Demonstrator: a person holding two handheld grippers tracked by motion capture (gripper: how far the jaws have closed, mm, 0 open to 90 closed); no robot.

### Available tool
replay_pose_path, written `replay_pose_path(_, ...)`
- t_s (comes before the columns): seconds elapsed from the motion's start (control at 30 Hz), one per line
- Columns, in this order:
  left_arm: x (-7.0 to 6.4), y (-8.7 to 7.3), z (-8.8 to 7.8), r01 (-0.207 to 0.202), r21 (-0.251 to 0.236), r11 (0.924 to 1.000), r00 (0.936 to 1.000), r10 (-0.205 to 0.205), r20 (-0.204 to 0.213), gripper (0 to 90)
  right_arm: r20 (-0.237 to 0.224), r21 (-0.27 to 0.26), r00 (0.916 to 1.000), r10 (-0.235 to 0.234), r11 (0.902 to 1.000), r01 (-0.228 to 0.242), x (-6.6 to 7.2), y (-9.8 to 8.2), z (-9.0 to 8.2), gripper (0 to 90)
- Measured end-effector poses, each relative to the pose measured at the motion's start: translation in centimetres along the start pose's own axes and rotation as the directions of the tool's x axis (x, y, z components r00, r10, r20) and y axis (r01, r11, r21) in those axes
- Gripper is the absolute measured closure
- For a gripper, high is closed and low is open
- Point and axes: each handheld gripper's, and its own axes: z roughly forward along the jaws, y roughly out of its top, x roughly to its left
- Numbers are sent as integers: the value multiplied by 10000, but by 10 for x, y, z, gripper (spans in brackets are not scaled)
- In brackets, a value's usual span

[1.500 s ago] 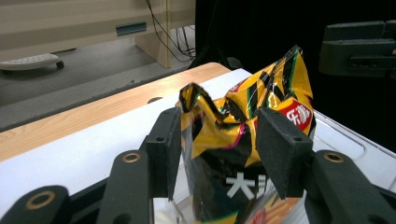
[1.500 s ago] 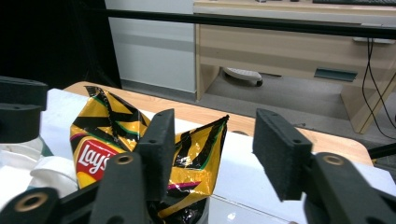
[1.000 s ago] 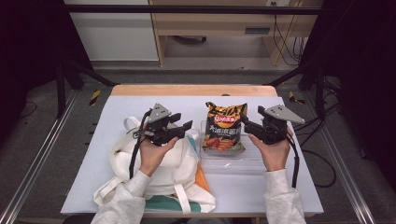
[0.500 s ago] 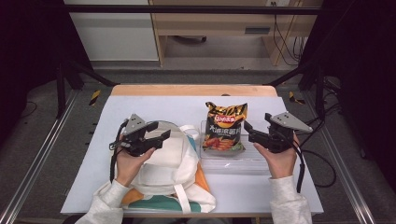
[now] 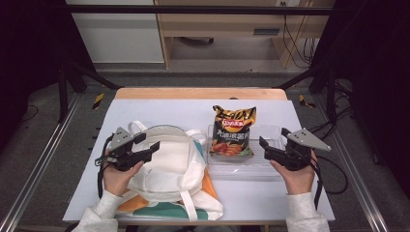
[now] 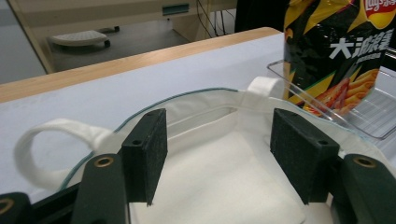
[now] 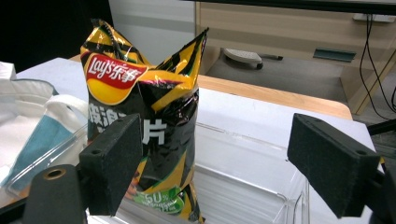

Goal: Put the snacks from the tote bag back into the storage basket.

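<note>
Both tools empty at this moment. Your left gripper [image 5: 147, 145] hangs over the white canvas backpack with teal and orange panels [image 5: 169, 164], jaws spread wide with nothing between the pads; they have just been opening further. Your right gripper [image 5: 265, 146] sits at the right end of the clear rectangular plastic tray [image 5: 270, 166], jaws parted to their widest and bare, likewise just opened.

The black-and-yellow crinkled foil chip bag [image 5: 232, 131] rests in the tray's left half, just beside the backpack. Its long axis runs away from you across the table: crimped top seal toward the far edge, bottom toward you, printed face up. In the right gripper view it [image 7: 149, 126] rises above the tray wall, top flared into two peaks.

Judged step: take the bag and get it into the backpack.

- Close on the bag's side edge or the crimped seal, not the puffed middle; foil slips and the contents crush.
- Grip lightly, only until the film stops sliding.
- With the left tool, pinch the backpack's upper rim [image 6: 196, 95] near the white webbing loop [image 6: 51, 140] and lift it to open a mouth.
- Feed the bag bottom first, long axis in line with the opening.
</note>
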Motion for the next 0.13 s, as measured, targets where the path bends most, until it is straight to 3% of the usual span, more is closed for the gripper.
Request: replay_pose_path(0.13,9,-6,-7,83,-33,10000,9998,-84,-164,355,-87,107,9999,-90,9999,91,0,-8,-1,173)
